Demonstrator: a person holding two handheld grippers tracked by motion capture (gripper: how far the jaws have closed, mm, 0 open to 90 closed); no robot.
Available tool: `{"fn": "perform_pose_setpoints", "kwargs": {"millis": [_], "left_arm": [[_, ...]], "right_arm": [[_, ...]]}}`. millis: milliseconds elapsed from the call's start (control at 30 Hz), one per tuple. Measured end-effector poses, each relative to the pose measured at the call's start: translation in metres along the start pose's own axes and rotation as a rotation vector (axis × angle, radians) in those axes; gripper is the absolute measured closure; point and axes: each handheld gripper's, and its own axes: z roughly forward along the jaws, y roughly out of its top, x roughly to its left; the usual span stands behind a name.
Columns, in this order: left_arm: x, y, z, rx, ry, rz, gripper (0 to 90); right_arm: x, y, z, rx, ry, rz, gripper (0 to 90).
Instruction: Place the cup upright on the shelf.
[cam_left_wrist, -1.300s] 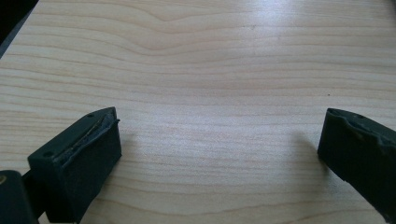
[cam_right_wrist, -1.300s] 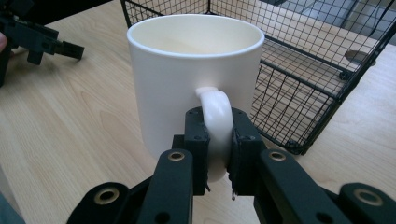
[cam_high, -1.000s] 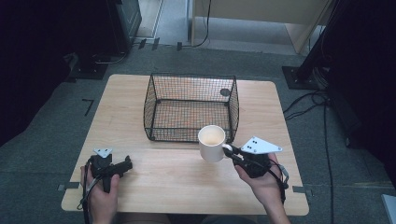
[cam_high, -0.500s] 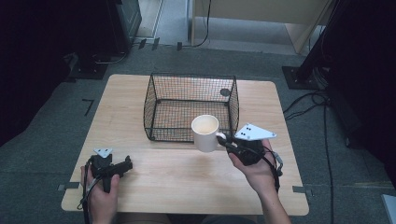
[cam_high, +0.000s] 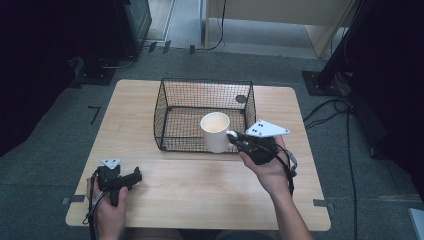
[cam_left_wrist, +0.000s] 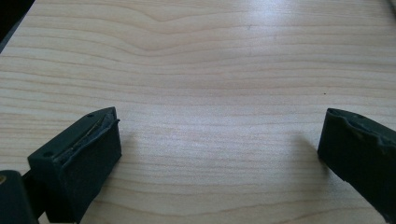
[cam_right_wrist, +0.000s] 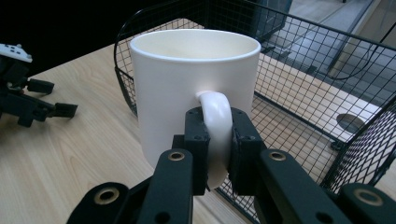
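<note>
A white mug (cam_high: 215, 131) (cam_right_wrist: 194, 93) hangs upright in the air at the front right corner of a black wire basket (cam_high: 172, 102) (cam_right_wrist: 317, 88). My right gripper (cam_high: 236, 141) (cam_right_wrist: 217, 151) is shut on the mug's handle (cam_right_wrist: 215, 133), a black pad on each side of it. The mug looks empty inside. My left gripper (cam_high: 134, 178) (cam_left_wrist: 219, 154) rests low over the bare wood at the table's front left, jaws wide open with nothing between them. It also lies far left in the right gripper view (cam_right_wrist: 46, 109).
The wooden table (cam_high: 150, 200) carries the basket at its middle back. A round hole (cam_high: 241, 99) in the tabletop lies at the basket's far right corner. Cables trail on the floor to the right. Dark stands flank the table.
My right gripper has lifted the mug off the table and carried it toward the basket's front right corner. The left gripper has stayed put.
</note>
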Motion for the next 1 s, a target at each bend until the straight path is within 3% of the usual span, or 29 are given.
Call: {"fn": "perform_pose_setpoints", "kwargs": {"millis": [333,1000], "left_arm": [[0.0,0.0,0.0,-0.002,-0.002,0.0,0.0],[-0.001,0.0,0.0,0.0,-0.001,0.003,0.0]], "right_arm": [[-0.009,0.013,0.019,-0.008,-0.022,0.007,80.7],[-0.032,0.019,0.072,0.02,-0.072,0.047,80.7]]}}
